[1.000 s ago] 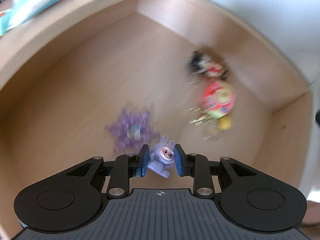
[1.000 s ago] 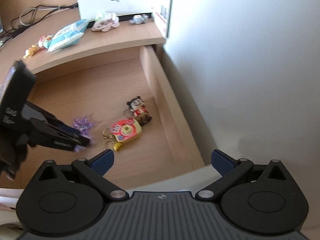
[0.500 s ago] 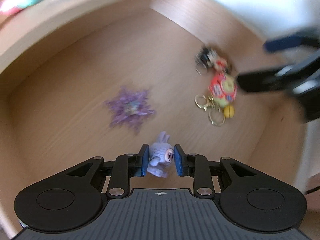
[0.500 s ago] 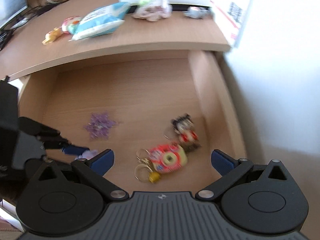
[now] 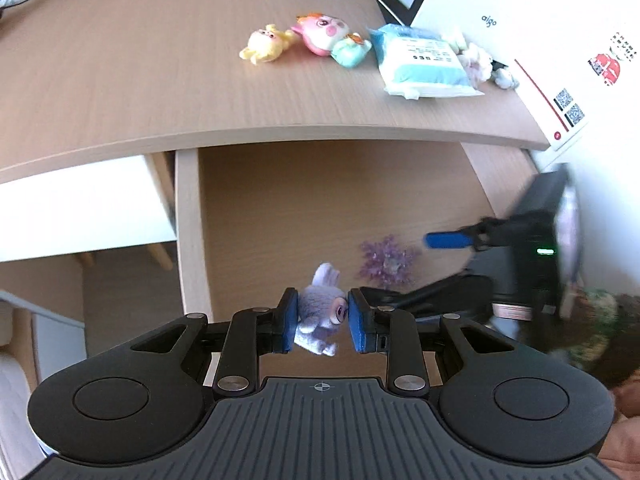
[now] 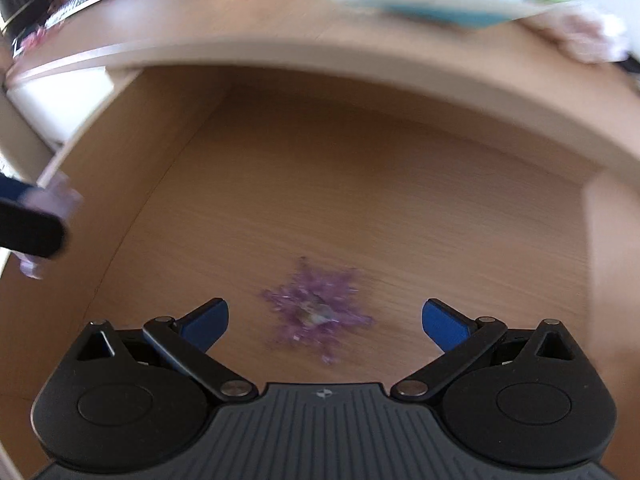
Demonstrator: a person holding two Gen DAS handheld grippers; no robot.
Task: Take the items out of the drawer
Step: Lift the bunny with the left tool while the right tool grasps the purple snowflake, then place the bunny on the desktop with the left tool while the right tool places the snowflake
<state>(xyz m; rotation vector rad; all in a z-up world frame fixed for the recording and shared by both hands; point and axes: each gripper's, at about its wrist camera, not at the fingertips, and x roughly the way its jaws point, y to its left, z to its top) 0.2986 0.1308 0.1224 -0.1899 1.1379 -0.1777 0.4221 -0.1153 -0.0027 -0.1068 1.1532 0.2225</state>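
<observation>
L tool (image 5: pixel 322 320) grips bunny toy (image 5: pixel 320 314); R tool (image 6: pixel 325 318) wide, purple star (image 6: pixel 318 310) btwn fingers, untouched.

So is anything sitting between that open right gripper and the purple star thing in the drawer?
Nothing visible. The purple star lies alone on the drawer floor, right ahead of the open right gripper. The left gripper, holding the lavender bunny toy, is off to one side.

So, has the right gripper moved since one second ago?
Yes. The right gripper has come down into the drawer, away from its right wall, and now hangs open over the purple snowflake charm.
</observation>
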